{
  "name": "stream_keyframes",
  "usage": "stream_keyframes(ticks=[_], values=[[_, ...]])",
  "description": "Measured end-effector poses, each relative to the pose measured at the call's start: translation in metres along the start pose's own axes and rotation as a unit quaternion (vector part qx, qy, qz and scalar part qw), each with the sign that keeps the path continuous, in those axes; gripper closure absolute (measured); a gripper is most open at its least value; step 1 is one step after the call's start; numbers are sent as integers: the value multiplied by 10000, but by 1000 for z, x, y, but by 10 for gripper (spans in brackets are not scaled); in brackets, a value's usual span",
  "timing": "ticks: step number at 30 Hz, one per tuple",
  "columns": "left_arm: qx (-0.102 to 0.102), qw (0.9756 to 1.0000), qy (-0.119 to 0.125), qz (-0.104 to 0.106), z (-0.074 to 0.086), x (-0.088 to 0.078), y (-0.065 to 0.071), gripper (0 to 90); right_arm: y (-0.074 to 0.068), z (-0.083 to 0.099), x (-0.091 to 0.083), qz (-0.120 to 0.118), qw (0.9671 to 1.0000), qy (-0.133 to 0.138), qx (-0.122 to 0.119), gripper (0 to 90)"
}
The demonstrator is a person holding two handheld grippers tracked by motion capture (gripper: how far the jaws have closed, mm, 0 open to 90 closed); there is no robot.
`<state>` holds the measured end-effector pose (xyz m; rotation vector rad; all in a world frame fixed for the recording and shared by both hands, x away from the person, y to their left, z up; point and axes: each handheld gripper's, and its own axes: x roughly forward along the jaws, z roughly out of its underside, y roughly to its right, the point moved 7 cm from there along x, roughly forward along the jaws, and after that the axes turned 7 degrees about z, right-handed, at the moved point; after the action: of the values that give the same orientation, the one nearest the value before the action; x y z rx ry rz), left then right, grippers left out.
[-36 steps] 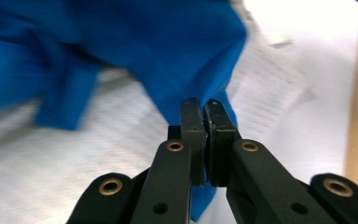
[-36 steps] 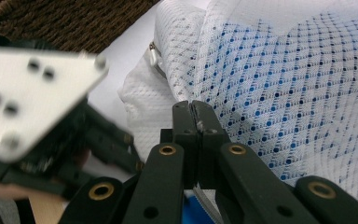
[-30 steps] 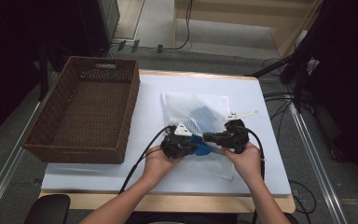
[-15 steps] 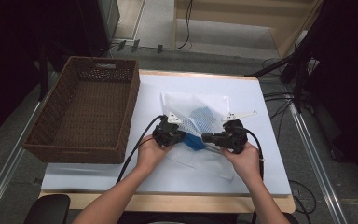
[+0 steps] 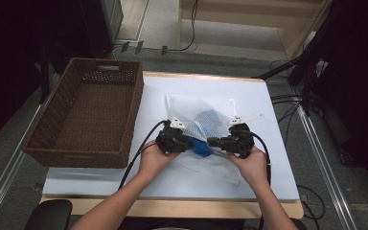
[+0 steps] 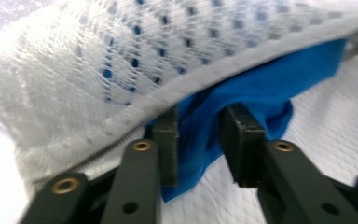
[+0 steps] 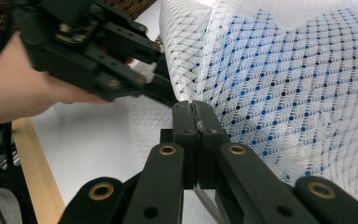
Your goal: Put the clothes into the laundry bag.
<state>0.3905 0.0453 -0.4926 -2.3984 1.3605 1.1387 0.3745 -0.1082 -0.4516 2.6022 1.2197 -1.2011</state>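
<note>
Work: I'm feeding the blue cloth into the white mesh bag near the middle of the bench.
Left tool: its jaws have just been opening; they stand partly apart with the cloth between them, the pads seemingly off it.
Right tool: clamped tight on the bag's zipper edge, holding the mouth up.
Key relation: the cloth lies straight ahead of my left tool, half under the lifted mesh; the left hand is nearer.
Room: wicker basket on the left, dark floor and cables beyond.

Basket left of mesh bag, cloth inside.
</note>
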Motion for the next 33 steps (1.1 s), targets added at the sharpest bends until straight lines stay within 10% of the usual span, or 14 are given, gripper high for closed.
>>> stream_keyframes(ticks=[13, 27, 33], values=[[248, 9991, -94, 323, 0, -29, 23, 464, 0, 0, 0, 3, 10000, -4, 3, 900], [262, 9966, 28, 777, 15, -11, 45, 888, -1, 0, 0, 4, 10000, 6, -6, 900], [268, 9969, 90, 740, 20, 14, 46, 900, 0, 0, 0, 4, 10000, -12, 19, 900]])
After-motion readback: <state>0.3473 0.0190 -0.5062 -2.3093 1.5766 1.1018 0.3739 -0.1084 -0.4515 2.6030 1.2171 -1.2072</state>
